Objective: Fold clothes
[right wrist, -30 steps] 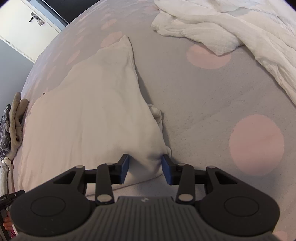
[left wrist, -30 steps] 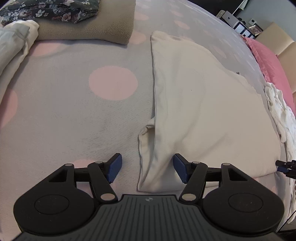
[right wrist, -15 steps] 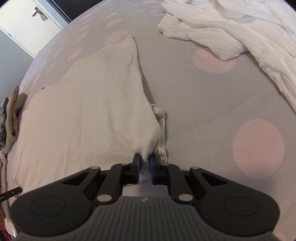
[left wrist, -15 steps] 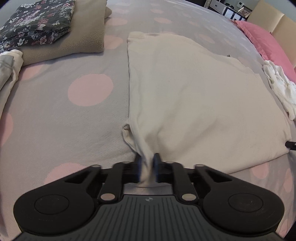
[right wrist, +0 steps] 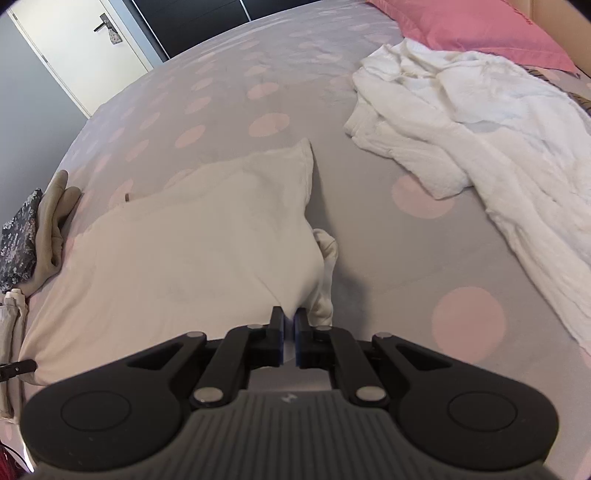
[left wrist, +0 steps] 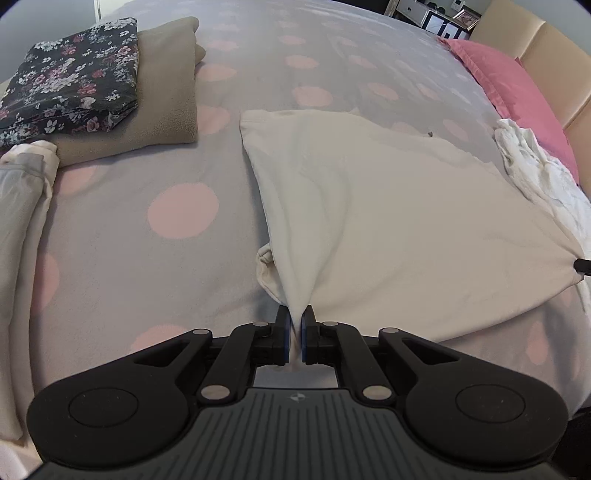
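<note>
The bed cover (left wrist: 207,258) was the largest thing in view, a grey soft fabric with round pink dots, slightly fuzzy in texture and spread over the whole bed. On it lay the cream garment (left wrist: 388,221), which was the thing to fold: a wide, thin piece of knit cloth lying mostly flat in the middle of the bed, with its two near corners lifted into peaks. It looked light and fully limp, so I judged it would sag and drape wherever it was not supported, and that the corners or the hem edges were the good places to take it, both at once, so that the cloth stays stretched between them. To the right was a crumpled white garment (right wrist: 480,122), with a waffle-like rough surface, in an irregular heap, and behind it a smooth pink pillow (right wrist: 472,29). On the far left stood a folded beige fleece (left wrist: 166,99), thick and plush, with a folded dark floral cloth (left wrist: 74,88) on top in a neat rectangle. The left gripper (left wrist: 294,325) had its blue pads pressed nearly together, with a thin pinch of the cream garment's corner between them. The right gripper (right wrist: 289,325) was closed in the same way on the other near corner, beside a small bunched cuff (right wrist: 325,258)
</note>
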Demonstrator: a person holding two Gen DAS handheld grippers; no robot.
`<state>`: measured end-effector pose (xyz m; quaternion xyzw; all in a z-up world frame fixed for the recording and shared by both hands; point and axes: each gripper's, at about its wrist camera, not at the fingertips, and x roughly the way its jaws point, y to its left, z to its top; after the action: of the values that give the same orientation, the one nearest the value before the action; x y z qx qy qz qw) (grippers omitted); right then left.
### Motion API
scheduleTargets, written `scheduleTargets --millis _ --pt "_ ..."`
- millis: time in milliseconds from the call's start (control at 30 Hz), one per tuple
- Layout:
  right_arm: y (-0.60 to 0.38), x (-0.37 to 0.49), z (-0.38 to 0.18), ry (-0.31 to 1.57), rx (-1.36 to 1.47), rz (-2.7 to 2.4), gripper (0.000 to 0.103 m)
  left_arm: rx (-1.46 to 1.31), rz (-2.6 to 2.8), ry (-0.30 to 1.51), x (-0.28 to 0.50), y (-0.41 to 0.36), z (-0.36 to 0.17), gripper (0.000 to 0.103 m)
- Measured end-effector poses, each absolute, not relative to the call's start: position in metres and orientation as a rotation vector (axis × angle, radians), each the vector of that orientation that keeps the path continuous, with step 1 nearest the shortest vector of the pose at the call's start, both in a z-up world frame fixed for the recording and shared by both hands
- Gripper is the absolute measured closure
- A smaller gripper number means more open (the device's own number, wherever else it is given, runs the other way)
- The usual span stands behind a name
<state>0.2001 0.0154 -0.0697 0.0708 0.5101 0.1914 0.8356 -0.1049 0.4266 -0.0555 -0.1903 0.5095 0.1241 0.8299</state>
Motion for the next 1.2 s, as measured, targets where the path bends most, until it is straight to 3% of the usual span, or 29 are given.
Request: scheduleTargets --millis 533,967,1133,1200 --pt "-0.040 0.098 -0.040 1.226 -0.069 0.408 0.097 -0.214 0.055 1.320 -0.161 0.339 -0.025 0.099" --pt "-0.046 0.076 -0.075 1.344 -0.145 0.410 0.096 -0.172 0.019 1.432 -0.184 0.311 -0.068 0.098" --pt "-0.050 0.080 -0.072 1.360 -0.179 0.372 0.091 -0.174 0.015 1.454 -0.189 0.314 -0.064 0.079" --pt "-0.055 0.083 -0.069 1.353 -0.185 0.343 0.091 -0.178 0.019 1.429 -0.187 0.318 -0.056 0.079"
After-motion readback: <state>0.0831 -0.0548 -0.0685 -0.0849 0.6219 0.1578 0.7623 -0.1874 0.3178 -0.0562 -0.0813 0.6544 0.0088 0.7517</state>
